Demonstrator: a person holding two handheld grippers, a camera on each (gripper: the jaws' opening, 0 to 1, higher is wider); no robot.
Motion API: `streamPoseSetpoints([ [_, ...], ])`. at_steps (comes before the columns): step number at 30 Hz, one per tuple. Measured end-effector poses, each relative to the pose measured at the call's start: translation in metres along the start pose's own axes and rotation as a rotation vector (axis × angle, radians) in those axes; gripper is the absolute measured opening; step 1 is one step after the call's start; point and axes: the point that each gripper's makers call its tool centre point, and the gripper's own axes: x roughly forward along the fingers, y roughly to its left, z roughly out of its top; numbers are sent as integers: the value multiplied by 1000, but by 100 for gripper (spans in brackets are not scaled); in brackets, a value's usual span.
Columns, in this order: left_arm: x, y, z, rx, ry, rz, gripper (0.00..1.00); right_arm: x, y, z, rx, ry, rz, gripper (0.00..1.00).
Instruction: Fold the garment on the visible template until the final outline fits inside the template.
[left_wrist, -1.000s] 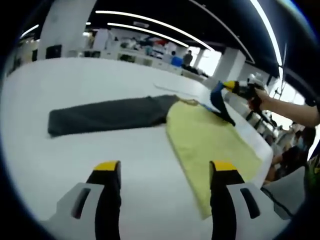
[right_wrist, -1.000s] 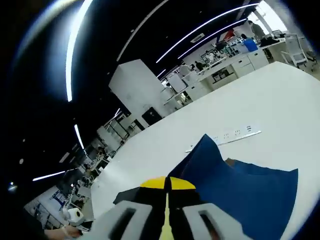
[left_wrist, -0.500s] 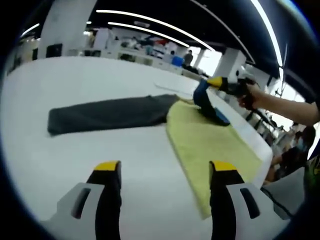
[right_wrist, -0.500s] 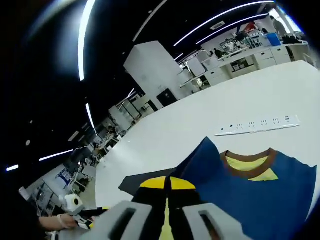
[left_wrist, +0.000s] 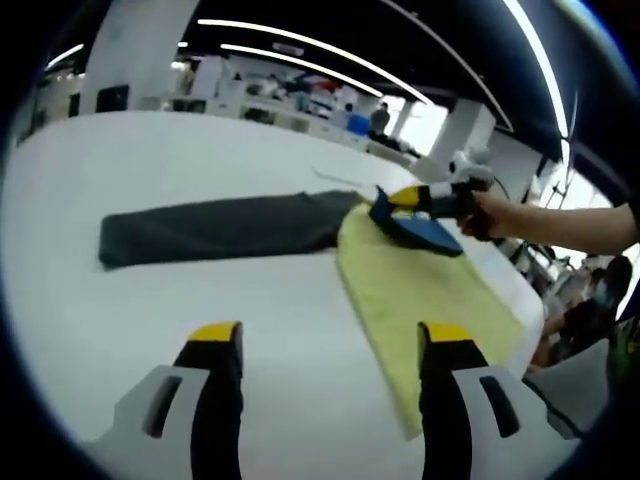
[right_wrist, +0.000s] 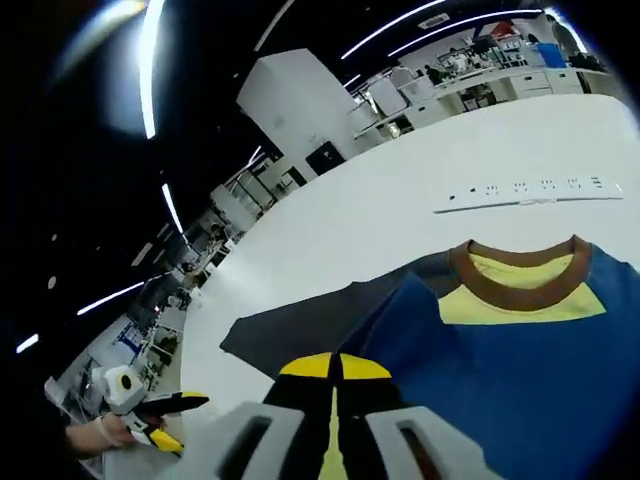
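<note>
Fingers of the left gripper (left_wrist: 329, 350) stand spread apart above the bare white table (left_wrist: 150, 300), holding nothing. Those of the right gripper (right_wrist: 335, 366) are pressed together on the blue sleeve edge of the garment (right_wrist: 520, 350), a blue and yellow shirt with a brown collar lying on the table's right side, beside a dark grey cloth (left_wrist: 215, 228) to its left.

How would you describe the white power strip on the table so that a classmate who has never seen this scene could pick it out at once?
Start at the big white table and find the shirt with the brown collar lying on it. Just beyond that collar lies the power strip, apart from the cloth. It is the one long, thin, hard white bar, dotted with socket holes.
</note>
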Motion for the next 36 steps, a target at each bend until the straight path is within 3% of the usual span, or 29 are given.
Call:
streamPoseSetpoints([
  [9, 0, -1, 1, -3, 0, -2, 67, 20, -4, -15, -18, 63, -10, 0],
  [19, -1, 3, 2, -10, -4, 2, 67, 27, -6, -31, -41, 109, -20, 0],
  [28, -1, 4, 3, -11, -7, 1, 67, 24, 1, -29, -186, 108, 4, 0],
  [31, 0, 4, 2, -9, -4, -2, 67, 23, 0, -28, -238, 99, -3, 7],
  [36, 0, 4, 3, -10, -5, -4, 67, 16, -3, -24, -272, 69, -20, 34],
])
